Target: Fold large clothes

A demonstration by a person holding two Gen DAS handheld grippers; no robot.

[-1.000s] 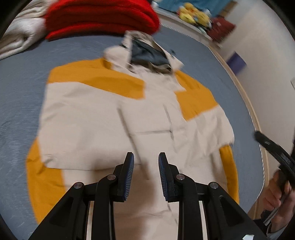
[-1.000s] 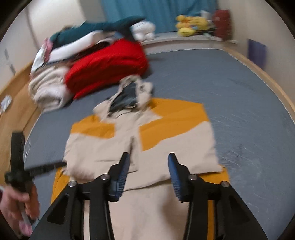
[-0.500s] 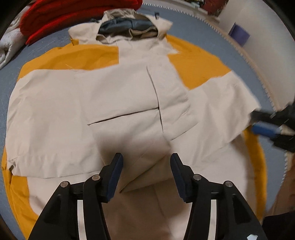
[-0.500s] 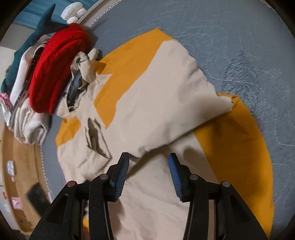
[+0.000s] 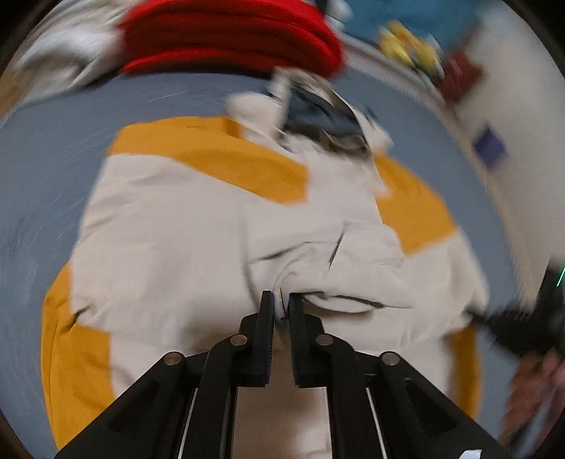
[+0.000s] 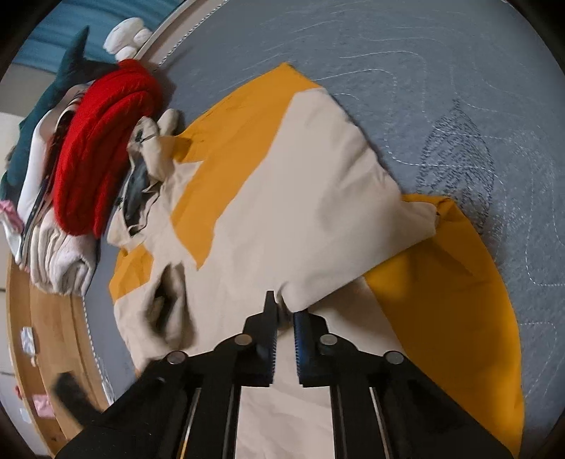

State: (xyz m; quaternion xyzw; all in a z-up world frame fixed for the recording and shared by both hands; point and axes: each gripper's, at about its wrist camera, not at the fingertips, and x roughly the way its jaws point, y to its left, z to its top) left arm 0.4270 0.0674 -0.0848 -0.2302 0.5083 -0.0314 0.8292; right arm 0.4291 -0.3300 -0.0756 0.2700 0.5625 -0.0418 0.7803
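A large beige and orange hooded jacket (image 5: 176, 240) lies spread on a blue-grey quilted bed (image 5: 46, 151), sleeves folded in across the chest. My left gripper (image 5: 281, 305) is shut on a bunched fold of the beige sleeve near the jacket's middle. My right gripper (image 6: 284, 312) is shut on the edge of the other beige sleeve of the jacket (image 6: 310, 212), which lies over the orange hem. The right gripper also shows blurred at the right edge of the left wrist view (image 5: 522, 321). The hood (image 5: 317, 116) points to the far side.
A red knit garment (image 5: 229, 31) and a pile of pale and teal clothes (image 6: 46, 197) lie beyond the hood. A wooden bed frame (image 6: 46, 339) runs along the left in the right wrist view. Yellow soft toys (image 5: 409, 53) sit at the far wall.
Both grippers were open above the jacket; both have closed on sleeve fabric. The left wrist view has pulled back and the cloth under it is bunched up.
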